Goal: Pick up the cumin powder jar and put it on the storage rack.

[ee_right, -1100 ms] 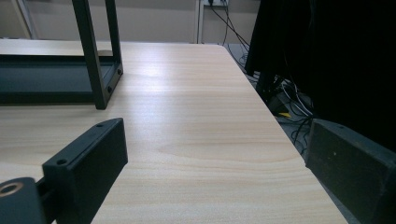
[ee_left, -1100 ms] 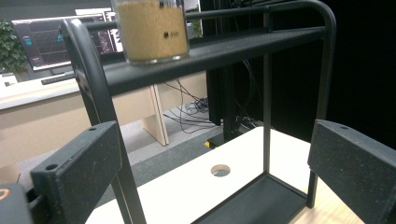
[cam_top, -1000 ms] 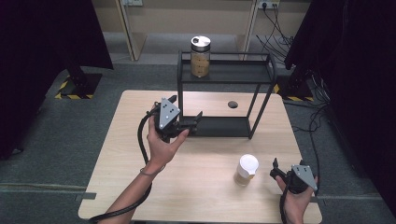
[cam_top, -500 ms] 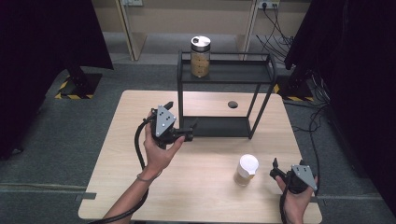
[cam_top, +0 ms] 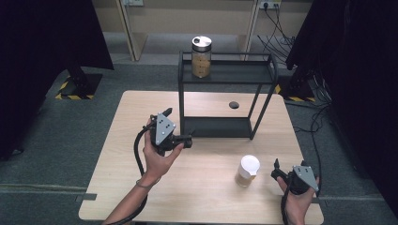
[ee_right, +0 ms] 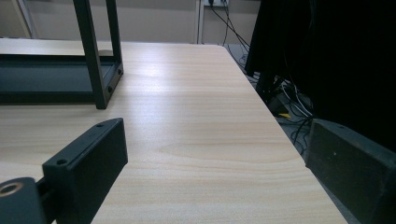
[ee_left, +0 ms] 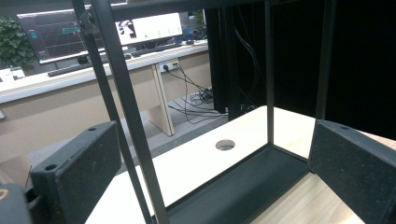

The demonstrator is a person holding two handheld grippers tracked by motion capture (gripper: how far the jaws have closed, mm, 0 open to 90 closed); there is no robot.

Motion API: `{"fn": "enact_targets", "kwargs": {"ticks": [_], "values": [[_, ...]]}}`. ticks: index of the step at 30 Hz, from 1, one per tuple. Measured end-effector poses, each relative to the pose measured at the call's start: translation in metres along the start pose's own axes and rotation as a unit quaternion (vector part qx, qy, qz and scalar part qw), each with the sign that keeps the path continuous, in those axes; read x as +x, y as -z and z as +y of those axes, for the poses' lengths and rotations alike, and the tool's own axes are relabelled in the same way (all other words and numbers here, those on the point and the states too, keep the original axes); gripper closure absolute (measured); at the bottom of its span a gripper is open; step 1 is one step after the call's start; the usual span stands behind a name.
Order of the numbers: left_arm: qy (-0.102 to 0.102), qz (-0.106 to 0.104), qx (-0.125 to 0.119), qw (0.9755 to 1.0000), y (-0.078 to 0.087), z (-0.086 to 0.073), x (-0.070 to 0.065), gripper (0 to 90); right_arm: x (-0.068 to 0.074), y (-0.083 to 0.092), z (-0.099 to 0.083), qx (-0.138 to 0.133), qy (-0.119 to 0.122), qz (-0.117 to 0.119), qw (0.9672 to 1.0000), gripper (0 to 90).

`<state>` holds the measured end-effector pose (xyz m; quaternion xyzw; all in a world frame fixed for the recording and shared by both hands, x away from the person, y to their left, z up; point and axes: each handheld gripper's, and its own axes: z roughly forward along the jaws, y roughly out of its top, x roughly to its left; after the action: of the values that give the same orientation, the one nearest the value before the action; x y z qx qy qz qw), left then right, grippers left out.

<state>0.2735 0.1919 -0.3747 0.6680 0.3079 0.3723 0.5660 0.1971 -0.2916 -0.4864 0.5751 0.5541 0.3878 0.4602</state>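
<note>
The upright cup (cam_top: 247, 170) stands just left of the right tool (cam_top: 278, 171) at lower right, both tools released, the left tool (cam_top: 184, 139) farther off.

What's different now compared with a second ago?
The left gripper has drawn back from the black rack toward the person, sinking a little nearer the table's near side. Its jaws stand open with nothing between them. The right gripper stayed near the table's right corner, open and empty. The white-lidded cup beside it and the jar on the rack's top shelf did not move.
</note>
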Motion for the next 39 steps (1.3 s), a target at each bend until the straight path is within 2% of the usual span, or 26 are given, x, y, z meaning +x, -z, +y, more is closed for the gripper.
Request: {"fn": "enact_targets", "kwargs": {"ticks": [10, 24, 33, 39], "values": [[0.021, -0.004, 0.008, 0.9997, 0.007, -0.022, 0.0, 1.8, 0.001, 0.0, 0.0, 0.0, 0.003, 0.0, 1.0, 5.9], [0.037, -0.007, 0.014, 0.9992, 0.015, -0.047, -0.001, 1.6, 0.001, 0.0, -0.001, -0.002, 0.004, 0.0, 1.0, 5.9], [0.043, -0.007, 0.026, 0.9987, 0.019, -0.06, -0.001, 1.5, 0.001, 0.001, -0.001, -0.002, 0.004, 0.001, 1.0, 5.9], [0.055, -0.014, 0.041, 0.9976, 0.02, -0.072, 0.0, 1.5, 0.001, 0.0, -0.001, -0.002, 0.004, -0.001, 1.0, 5.9]]}}
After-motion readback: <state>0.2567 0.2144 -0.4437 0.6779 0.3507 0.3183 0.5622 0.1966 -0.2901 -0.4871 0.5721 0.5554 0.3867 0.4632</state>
